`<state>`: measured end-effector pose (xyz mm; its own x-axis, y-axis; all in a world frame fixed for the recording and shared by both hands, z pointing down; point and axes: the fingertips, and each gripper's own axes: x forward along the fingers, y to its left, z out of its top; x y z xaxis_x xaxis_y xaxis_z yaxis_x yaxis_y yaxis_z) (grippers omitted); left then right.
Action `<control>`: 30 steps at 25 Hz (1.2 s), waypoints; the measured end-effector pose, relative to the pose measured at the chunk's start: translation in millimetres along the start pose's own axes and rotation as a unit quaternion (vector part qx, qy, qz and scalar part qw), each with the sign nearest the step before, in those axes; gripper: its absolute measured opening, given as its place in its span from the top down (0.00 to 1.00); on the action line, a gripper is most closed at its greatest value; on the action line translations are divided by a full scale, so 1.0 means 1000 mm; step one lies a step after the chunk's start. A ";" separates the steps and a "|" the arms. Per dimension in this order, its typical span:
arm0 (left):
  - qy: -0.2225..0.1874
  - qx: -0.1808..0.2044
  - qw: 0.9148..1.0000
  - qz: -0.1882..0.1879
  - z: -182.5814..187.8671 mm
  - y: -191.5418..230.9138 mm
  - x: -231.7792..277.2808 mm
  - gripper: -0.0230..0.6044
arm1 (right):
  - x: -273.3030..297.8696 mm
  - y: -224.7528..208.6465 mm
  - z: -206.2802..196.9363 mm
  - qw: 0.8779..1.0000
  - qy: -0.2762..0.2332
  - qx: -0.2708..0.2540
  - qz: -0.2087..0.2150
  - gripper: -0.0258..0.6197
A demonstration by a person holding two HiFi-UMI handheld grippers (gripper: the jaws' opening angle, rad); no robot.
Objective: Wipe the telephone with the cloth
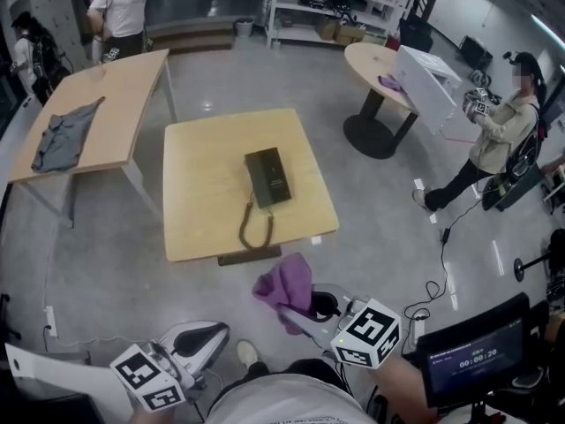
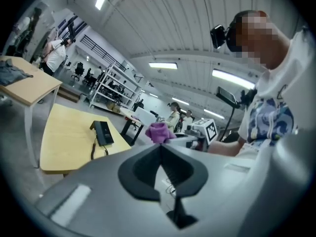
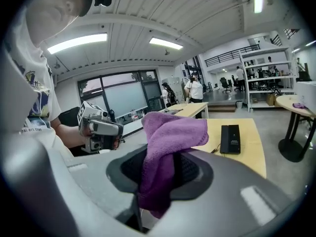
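A dark telephone (image 1: 267, 177) lies flat near the middle of a square yellow table (image 1: 203, 219), and its coiled cord (image 1: 254, 226) runs toward the table's near edge. My right gripper (image 1: 298, 310) is short of that edge, over the floor, shut on a purple cloth (image 1: 284, 287) that bunches above the jaws. In the right gripper view the cloth (image 3: 170, 142) hangs across the jaws, with the telephone (image 3: 230, 138) beyond it. My left gripper (image 1: 219, 332) is low at the left, shut and empty, with its jaws pressed together (image 2: 160, 149). It sees the telephone (image 2: 103, 132) ahead.
A long wooden table (image 1: 124, 95) with a grey garment (image 1: 66, 135) stands at the left. A round table (image 1: 375, 64) stands at the back right. A person (image 1: 499, 135) walks at the right, others stand far back. Cables (image 1: 434, 283) and a monitor (image 1: 472, 353) are on the floor at my right.
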<state>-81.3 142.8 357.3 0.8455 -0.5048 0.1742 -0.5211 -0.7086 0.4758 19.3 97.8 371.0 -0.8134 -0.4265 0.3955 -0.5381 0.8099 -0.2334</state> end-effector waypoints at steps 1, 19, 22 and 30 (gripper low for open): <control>-0.001 -0.001 1.000 0.002 -0.005 -0.006 -0.001 0.96 | -0.007 0.005 -0.001 1.000 -0.002 -0.002 -0.001 0.78; -0.031 0.021 0.998 0.050 -0.069 -0.177 0.021 0.96 | -0.188 0.088 -0.077 0.997 -0.035 -0.072 0.021 0.78; -0.021 0.037 0.997 0.059 -0.076 -0.200 0.018 0.96 | -0.206 0.094 -0.086 0.997 -0.042 -0.068 0.019 0.78; -0.005 0.097 0.994 0.044 -0.081 -0.224 -0.004 0.96 | -0.216 0.126 -0.086 0.995 -0.064 -0.071 -0.015 0.78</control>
<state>41.6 343.7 320.1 0.7947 -0.5733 0.1994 -0.6068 -0.7422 0.2845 146.0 326.3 332.8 -0.8240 -0.4914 0.2820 -0.5331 0.8409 -0.0926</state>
